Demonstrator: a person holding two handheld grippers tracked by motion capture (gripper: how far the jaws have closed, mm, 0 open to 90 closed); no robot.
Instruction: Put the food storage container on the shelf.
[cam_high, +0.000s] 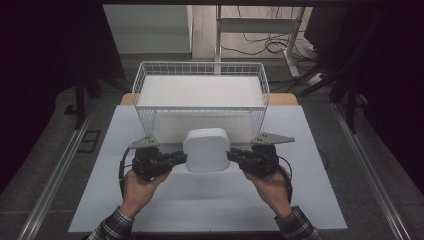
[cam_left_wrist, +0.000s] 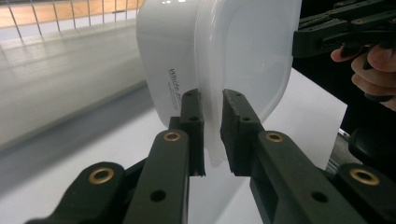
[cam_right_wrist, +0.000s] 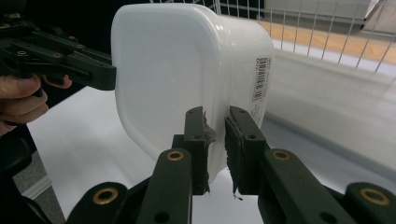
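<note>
Between the two pairs of black jaws, a white rounded-square plastic container is hanging clear of the table, each pair nearly closed and pinching its thin rim on opposite sides. The left gripper is biting the flange beside the printed wall, and the right gripper is clamping the rim near the barcode label. Judging by this, the carry step is under way, and the next move is calling for both hands lifting together and forward over the near wall of the white wire basket just behind. That wire rim is the edge to clear; the pale grey table mat is offering open room on either side.
</note>
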